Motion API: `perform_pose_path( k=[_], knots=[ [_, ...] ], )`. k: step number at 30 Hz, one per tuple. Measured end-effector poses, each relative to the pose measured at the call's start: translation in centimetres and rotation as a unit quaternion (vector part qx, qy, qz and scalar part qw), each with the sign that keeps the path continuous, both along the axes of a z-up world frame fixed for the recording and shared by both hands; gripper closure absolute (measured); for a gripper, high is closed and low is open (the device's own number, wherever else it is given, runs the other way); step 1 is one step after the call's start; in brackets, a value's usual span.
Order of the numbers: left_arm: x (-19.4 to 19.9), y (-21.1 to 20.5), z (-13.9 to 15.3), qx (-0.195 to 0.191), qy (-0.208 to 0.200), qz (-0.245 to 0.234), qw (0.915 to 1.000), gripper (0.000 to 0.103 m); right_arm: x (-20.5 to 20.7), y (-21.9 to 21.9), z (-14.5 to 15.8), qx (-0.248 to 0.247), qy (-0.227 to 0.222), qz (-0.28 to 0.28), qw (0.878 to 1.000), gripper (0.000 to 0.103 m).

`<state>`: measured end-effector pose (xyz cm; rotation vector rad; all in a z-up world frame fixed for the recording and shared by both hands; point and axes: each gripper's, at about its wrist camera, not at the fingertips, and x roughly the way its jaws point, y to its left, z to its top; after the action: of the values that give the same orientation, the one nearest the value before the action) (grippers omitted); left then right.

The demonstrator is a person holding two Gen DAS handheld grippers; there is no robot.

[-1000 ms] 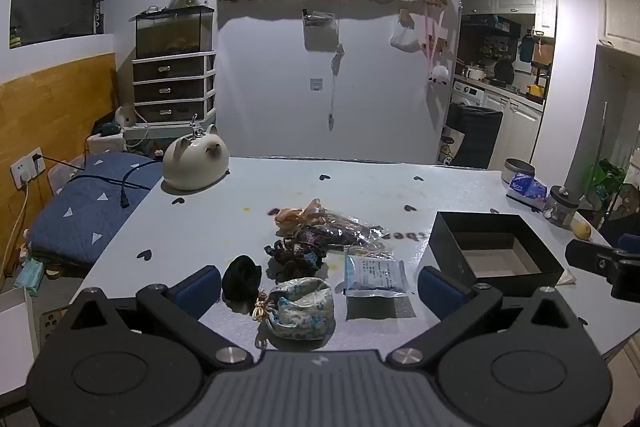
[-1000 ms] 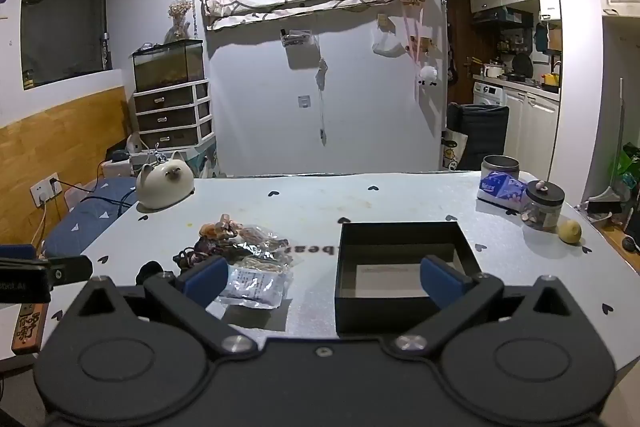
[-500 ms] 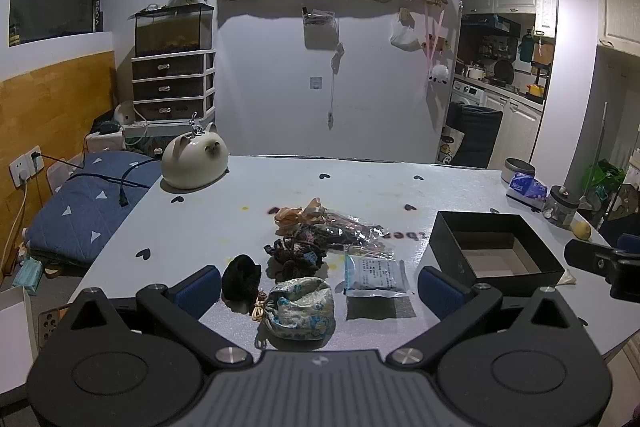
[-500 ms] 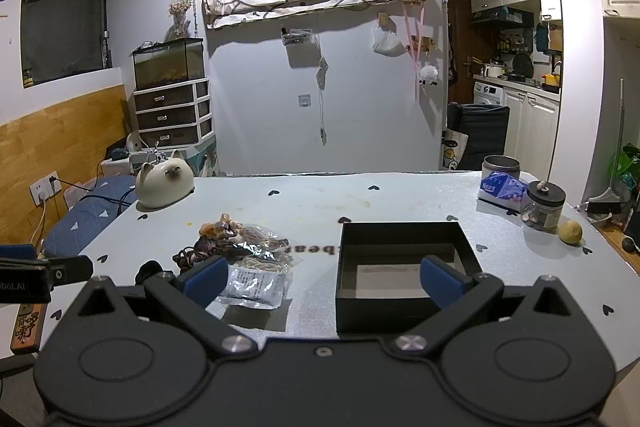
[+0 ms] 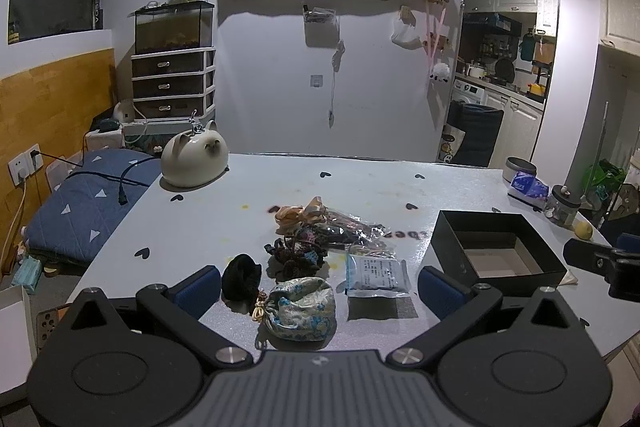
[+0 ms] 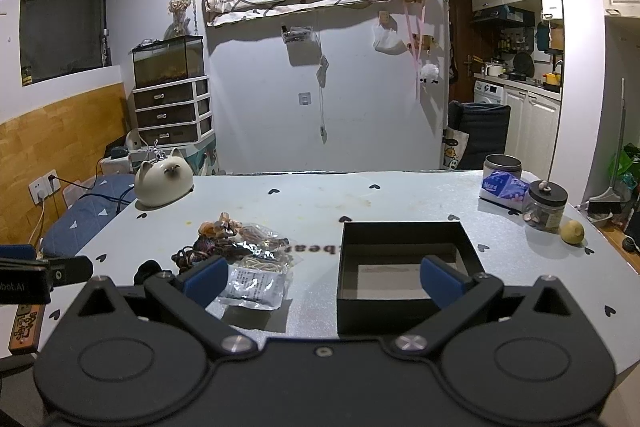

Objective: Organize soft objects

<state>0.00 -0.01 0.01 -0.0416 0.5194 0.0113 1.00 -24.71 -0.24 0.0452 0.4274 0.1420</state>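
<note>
A cluster of soft items lies mid-table: a floral drawstring pouch, a black scrunchie, dark crocheted hair ties, a peach ribbon tie, clear bags of hair bands and a sealed white packet. An open, bare black box sits to their right. My left gripper is open, hovering just before the pouch. My right gripper is open, hanging in front of the box's near-left wall.
A white cat-shaped ornament stands at the table's far left. At the far right are a tin, a tissue pack, a glass jar and a small yellow fruit. A bed lies beyond the table's left edge.
</note>
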Motion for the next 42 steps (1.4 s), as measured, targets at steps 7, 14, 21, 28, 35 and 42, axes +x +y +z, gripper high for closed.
perform_pose_path(
  k=[7,14,21,28,35,42],
  knots=[
    [-0.1,-0.08,-0.01,0.0,0.001,0.001,1.0,0.0,0.22,0.07,0.01,0.0,0.001,0.0,1.0,0.0],
    [-0.04,-0.03,0.0,-0.001,0.001,0.0,1.0,0.0,0.4,0.07,-0.03,-0.001,0.001,0.0,1.0,0.0],
    [-0.03,-0.02,0.0,-0.001,0.002,0.0,1.0,0.0,0.47,0.09,-0.03,-0.001,0.002,0.0,1.0,0.0],
    [-0.03,-0.04,0.0,-0.001,0.002,0.0,1.0,0.0,0.51,0.13,-0.05,-0.001,0.002,-0.001,1.0,0.0],
    [0.0,-0.02,0.0,-0.002,0.003,0.0,1.0,0.0,0.59,0.23,-0.11,-0.001,0.003,0.0,1.0,0.0],
    [-0.02,-0.03,0.0,-0.002,0.004,0.0,1.0,0.0,0.69,0.3,-0.11,-0.001,0.003,0.0,1.0,0.0]
  ],
)
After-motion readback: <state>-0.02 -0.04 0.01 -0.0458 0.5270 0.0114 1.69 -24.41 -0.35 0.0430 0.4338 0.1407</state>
